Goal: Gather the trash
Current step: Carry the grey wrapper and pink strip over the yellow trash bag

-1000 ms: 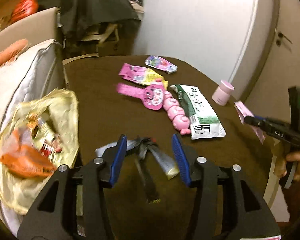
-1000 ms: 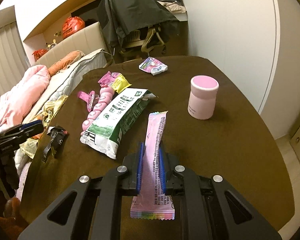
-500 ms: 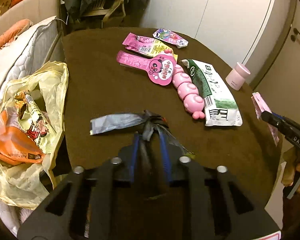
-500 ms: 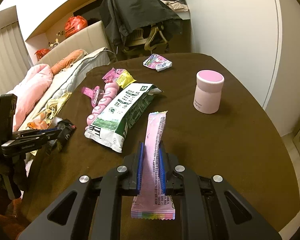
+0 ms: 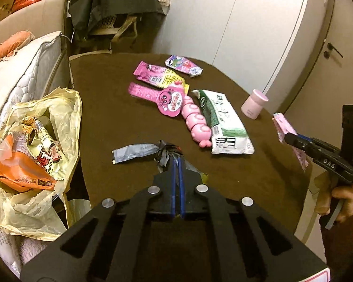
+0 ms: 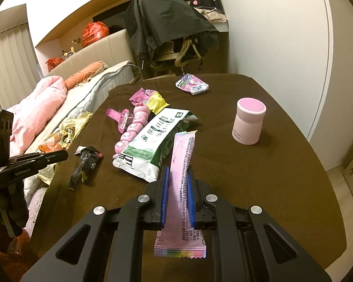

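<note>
Trash bag [image 5: 66,108]: yellow plastic, hanging open at bench's [image 5: 110,108] left edge, wrappers inside.
Green-white packet [image 5: 226,122]: flat mid-bench, beside pink toy [image 5: 195,119].
Left gripper [image 5: 176,162]: jaws just closed, pinching dark knotted wrapper [image 5: 163,151] near bench edge.
Right gripper [image 6: 178,176]: jaws clamp pink sachet [image 6: 183,155], raised.

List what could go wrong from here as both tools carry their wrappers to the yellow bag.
1. The left tool, whose jaws have just been closing, pinches only one end of the knotted dark wrapper; the loose grey tail could snag or slip free.
2. The right tool grips the long pink wrapper mid-length; its free ends could brush the green-and-white pouch.
3. The yellow bag sags beside the table edge, so a drop might miss.
</note>
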The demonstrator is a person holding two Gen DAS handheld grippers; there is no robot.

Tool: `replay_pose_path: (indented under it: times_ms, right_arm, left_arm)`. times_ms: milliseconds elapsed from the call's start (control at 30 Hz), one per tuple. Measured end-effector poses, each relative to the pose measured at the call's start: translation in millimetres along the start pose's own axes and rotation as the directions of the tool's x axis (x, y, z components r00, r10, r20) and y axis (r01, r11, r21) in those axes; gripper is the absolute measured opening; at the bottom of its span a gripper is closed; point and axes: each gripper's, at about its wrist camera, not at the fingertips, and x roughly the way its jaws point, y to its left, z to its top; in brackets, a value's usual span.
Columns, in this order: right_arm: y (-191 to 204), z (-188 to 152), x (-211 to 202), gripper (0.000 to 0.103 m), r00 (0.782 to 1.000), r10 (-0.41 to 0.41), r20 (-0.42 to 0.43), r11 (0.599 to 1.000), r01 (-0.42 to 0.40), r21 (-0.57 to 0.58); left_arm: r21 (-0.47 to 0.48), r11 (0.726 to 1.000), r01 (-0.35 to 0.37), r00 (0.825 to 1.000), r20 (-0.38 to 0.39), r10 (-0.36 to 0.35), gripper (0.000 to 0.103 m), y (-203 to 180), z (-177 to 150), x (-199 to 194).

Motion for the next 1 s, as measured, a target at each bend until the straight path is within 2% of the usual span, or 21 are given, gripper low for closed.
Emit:
replay_pose_path:
  times_ms: [33,67,133,167,233,367,400,433,467,567,800,1000]
  right_arm:
    - [0,0,0,0.014,1.0,0.002,0.0,1.0,-0.002,0.0]
    - [0,0,0,0.014,1.0,0.004,0.0,1.0,-0.004,0.0]
    - [0,0,0,0.014,1.0,0.008,-0.003,1.0,-0.008,0.001]
    - [0,-1,1,0.014,1.0,0.011,-0.004,1.0,-0.011,0.002]
    - [0,-3,3,0.014,1.0,0.013,-0.009,1.0,-0.013,0.005]
    - [-1,-6,6,0.014,1.0,0.018,-0.015,1.0,-0.018,0.012]
    - [-3,-6,6,0.014,1.0,0.018,-0.015,1.0,-0.018,0.015]
    - [-3,-6,6,0.014,1.0,0.016,-0.014,1.0,-0.016,0.017]
    - [-4,-6,7,0.014,1.0,0.014,-0.014,1.0,-0.014,0.017]
    - [-4,-4,8,0.014,1.0,0.012,-0.014,1.0,-0.012,0.014]
    - [12,11,4,0.014,1.0,0.022,0.013,0.999,-0.022,-0.045]
    - [29,28,17,0.014,0.999,0.03,-0.024,0.997,-0.032,-0.072]
  left_arm:
    - [0.001,1.0,0.005,1.0,0.003,-0.005,0.006,0,1,-1]
    - [0.003,1.0,0.003,1.0,0.007,-0.003,0.02,0,2,-1]
    - [0.018,1.0,-0.019,1.0,0.025,0.018,0.042,-1,8,3]
    - [0.024,0.999,-0.028,0.999,0.027,0.027,0.042,0,11,7]
    - [0.047,0.997,-0.069,0.998,0.005,0.068,0.042,-1,17,24]
    - [0.114,0.988,-0.106,0.989,-0.09,0.117,0.041,-3,16,58]
    - [0.126,0.987,-0.104,0.986,-0.118,0.119,0.037,-3,13,63]
    - [0.132,0.986,-0.101,0.986,-0.122,0.117,0.028,-3,11,64]
    - [0.135,0.986,-0.1,0.987,-0.11,0.115,0.017,-5,11,60]
    - [0.12,0.99,-0.076,0.991,-0.097,0.087,0.012,-4,7,53]
    - [0.064,0.995,-0.079,0.996,-0.03,0.081,0.011,2,5,18]
    - [0.004,0.991,-0.13,0.991,0.033,0.13,0.012,22,5,-18]
